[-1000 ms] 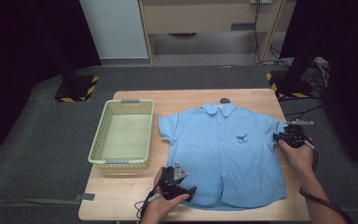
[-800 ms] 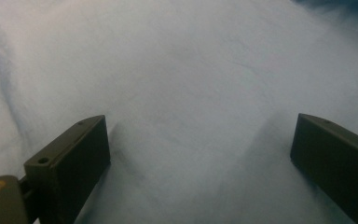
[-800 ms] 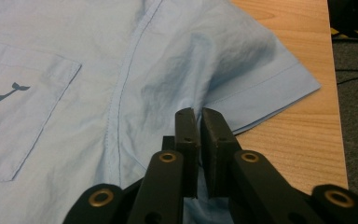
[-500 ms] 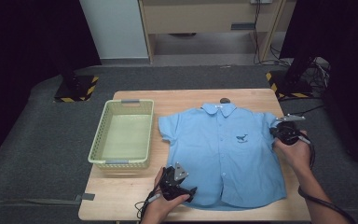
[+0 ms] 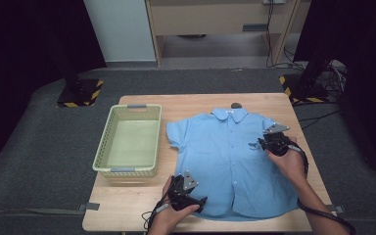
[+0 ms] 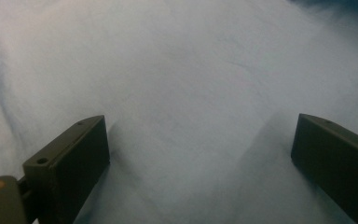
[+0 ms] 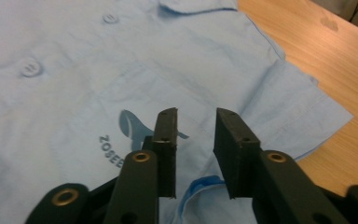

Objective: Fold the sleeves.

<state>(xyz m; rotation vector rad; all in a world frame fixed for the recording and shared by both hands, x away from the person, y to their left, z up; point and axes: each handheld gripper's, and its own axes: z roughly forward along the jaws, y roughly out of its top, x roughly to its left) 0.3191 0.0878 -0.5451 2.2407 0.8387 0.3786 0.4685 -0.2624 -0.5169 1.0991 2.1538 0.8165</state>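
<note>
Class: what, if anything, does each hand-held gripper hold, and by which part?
Nothing is held. The left hand-held gripper stands open over the shirt; the right hand-held gripper is open by its pocket.

Shirts: I count one, a light blue shirt laid flat on the table.
Baskets: one pale green basket to the left of the shirt.
Tables: one wooden table.
Grippers: two under my control, the left gripper at the shirt's lower hem, the right gripper at its chest.
Buttons I can make out in the right gripper view: two, one button nearer, a second button toward the collar.
Printed logos: one logo on the chest.
</note>
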